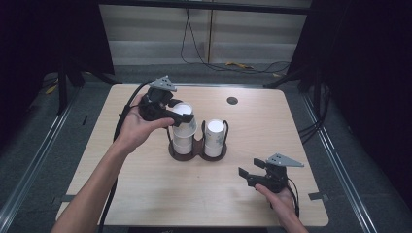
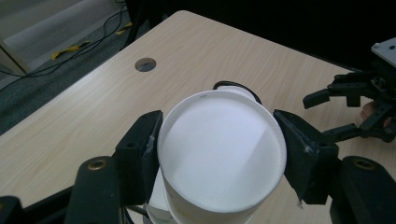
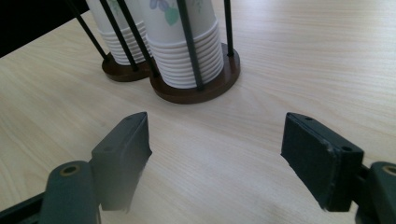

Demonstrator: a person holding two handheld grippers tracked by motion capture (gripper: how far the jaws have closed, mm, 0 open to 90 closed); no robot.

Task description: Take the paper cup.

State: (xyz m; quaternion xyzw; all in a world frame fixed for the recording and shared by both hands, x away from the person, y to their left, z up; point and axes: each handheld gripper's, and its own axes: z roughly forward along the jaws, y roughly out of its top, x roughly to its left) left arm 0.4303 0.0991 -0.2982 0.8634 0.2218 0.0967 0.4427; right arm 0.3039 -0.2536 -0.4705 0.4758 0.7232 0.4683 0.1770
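My left gripper is shut on a white paper cup, bottom up, held tilted just above the left stack. In the left gripper view the cup's flat base sits between both pads. A dark wooden two-post cup holder at mid-table carries that stack and a second stack to its right. Near the front right, my right gripper stands open with nothing between its fingers, pointing at the holder and its nested cups. That gripper also appears in the left gripper view.
A round cable hole lies in the tabletop behind the holder. The wooden table ends at dark floor on all sides. Cables trail across the floor beyond the far edge.
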